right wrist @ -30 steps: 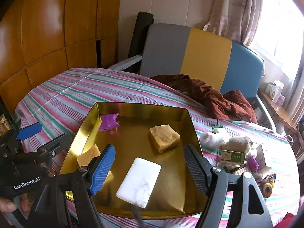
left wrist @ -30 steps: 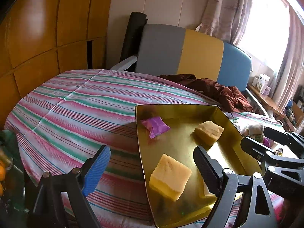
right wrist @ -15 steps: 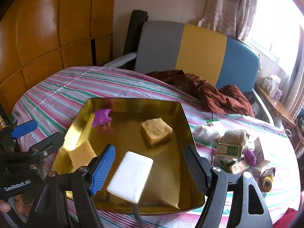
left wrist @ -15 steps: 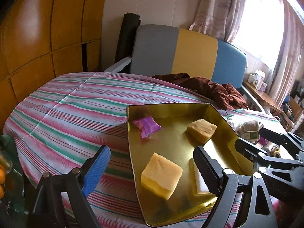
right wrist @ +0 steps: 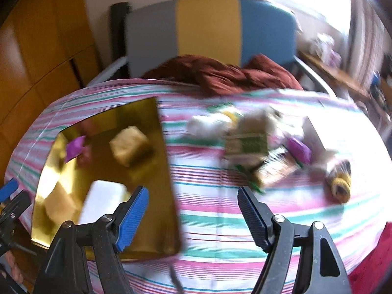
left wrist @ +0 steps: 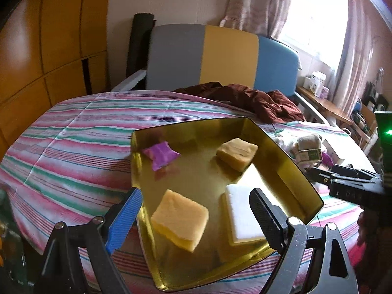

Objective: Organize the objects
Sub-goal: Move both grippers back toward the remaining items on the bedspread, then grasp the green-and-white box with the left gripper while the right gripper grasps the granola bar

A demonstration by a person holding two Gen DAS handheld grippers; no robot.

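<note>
A gold metal tray (left wrist: 289, 169) (right wrist: 166, 161) sits on the striped table. It holds a yellow sponge (left wrist: 181, 223), a tan soap block (left wrist: 237, 153) (right wrist: 131, 144), a white bar (left wrist: 241, 216) (right wrist: 103, 202) and a purple packet (left wrist: 160, 155) (right wrist: 74, 147). My left gripper (left wrist: 196, 216) is open and empty over the tray's near edge. My right gripper (right wrist: 192, 212) is open and empty above the bare cloth right of the tray. A pile of small items (right wrist: 257, 142) lies beyond it, blurred.
A dark red cloth (left wrist: 250, 100) (right wrist: 220, 73) lies at the table's far edge before a grey, yellow and blue chair back (left wrist: 220, 56). A wound yellow and dark roll (right wrist: 340, 181) lies far right. Wooden panels (left wrist: 49, 49) stand left.
My right gripper has swung right, off the tray, toward the pile of small items; its view is blurred. The white bar now lies flat in the tray. My left gripper pulled back slightly.
</note>
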